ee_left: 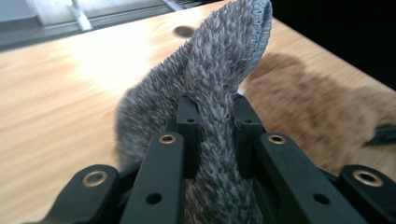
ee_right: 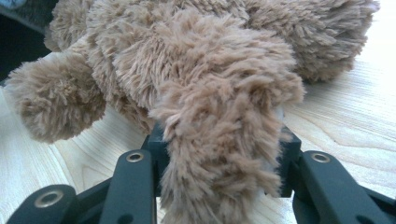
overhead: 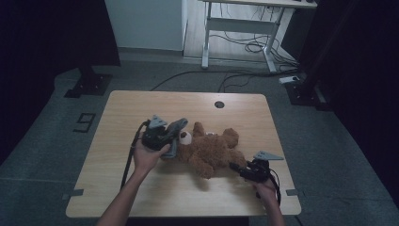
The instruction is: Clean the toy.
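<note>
You have one wooden table [overhead: 141,188] in front of you, and on it one brown teddy bear [overhead: 211,150] and one grey fuzzy cloth [overhead: 175,132]. That makes two soft things in all (both furry, so count by colour). You are holding two grippers: the left gripper [overhead: 162,136] and the right gripper [overhead: 237,168], one in each of your two hands. In the left gripper view you can count two black jaws with the one cloth [ee_left: 219,93] between them; in the right gripper view, two jaws again, with one limb of the bear [ee_right: 219,140] between. Beyond the table stands one white desk frame [overhead: 240,28].
</note>
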### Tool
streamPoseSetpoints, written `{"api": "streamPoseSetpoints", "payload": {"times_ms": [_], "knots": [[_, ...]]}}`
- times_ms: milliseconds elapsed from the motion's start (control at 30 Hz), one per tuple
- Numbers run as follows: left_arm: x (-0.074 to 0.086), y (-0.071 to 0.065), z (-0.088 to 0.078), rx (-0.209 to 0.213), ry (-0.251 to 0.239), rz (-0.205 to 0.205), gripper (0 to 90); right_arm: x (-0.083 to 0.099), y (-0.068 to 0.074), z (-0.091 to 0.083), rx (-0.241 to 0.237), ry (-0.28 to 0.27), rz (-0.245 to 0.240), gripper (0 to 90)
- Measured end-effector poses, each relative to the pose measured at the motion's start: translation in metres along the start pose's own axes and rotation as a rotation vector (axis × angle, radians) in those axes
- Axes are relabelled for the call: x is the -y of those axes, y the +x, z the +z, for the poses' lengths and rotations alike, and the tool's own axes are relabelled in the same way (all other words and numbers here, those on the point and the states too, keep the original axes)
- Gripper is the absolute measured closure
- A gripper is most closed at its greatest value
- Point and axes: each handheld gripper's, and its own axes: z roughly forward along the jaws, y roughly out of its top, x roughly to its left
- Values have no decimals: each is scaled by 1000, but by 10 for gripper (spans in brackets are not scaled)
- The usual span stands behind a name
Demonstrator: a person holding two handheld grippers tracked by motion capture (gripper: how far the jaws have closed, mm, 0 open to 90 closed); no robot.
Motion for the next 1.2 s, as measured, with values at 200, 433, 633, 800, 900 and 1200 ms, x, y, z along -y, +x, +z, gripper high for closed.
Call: {"api": "streamPoseSetpoints", "payload": {"times_ms": [200, 433, 633, 800, 900, 1200], "knots": [[-10, -27, 35, 28, 57, 38, 770, 0, -1, 0, -1, 1, -5, 559], [6, -22, 47, 35, 91, 28, 772, 0, -1, 0, -12, 7, -9, 557], [7, -18, 39, 24, 88, 45, 772, 0, -1, -1, -14, 13, -11, 556], [7, -11, 31, 2, 76, 42, 771, 0, -1, 0, -16, 11, -7, 556], [8, -3, 26, -29, 70, 32, 770, 0, -1, 0, -15, 13, -9, 556], [39, 33, 17, -59, 91, -67, 771, 1, -2, 0, -14, 14, -7, 557]]}}
